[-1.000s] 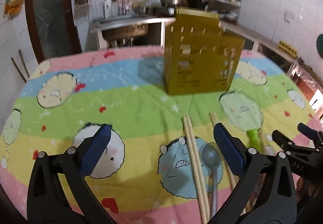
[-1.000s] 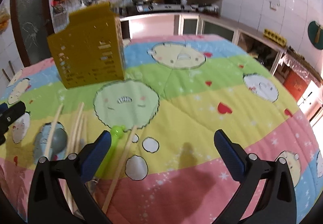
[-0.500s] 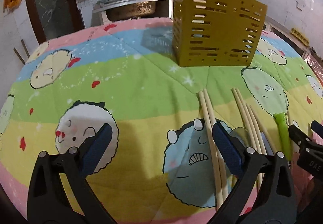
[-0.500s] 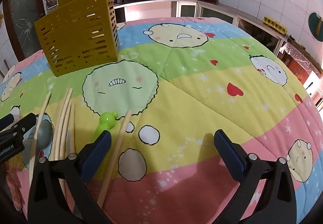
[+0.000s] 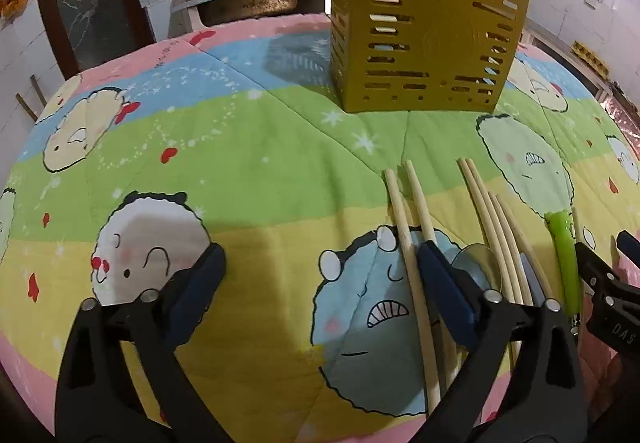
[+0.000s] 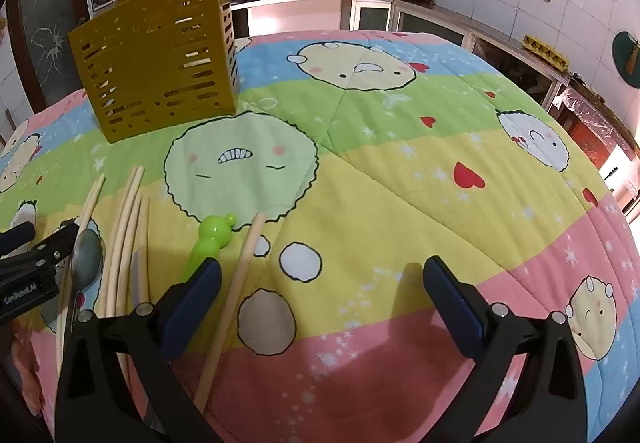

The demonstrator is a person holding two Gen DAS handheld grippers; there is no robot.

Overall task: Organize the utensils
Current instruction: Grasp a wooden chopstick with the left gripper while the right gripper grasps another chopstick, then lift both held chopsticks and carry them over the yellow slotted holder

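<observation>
Closing slowly with nothing yet between its jaws, the left gripper (image 5: 320, 271) hovers before the yellow holder (image 5: 424, 39), its right finger touching the nearest chopstick pair (image 5: 412, 243), which points lengthwise toward that holder.

Wooden chopsticks (image 5: 406, 243), quilted cloth (image 5: 260, 171)

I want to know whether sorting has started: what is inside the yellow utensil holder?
Through the slots of the yellow utensil holder, pale strips like chopsticks show on its left side. Its walls cover the rest, so a count, or anything else inside, cannot be told.
</observation>
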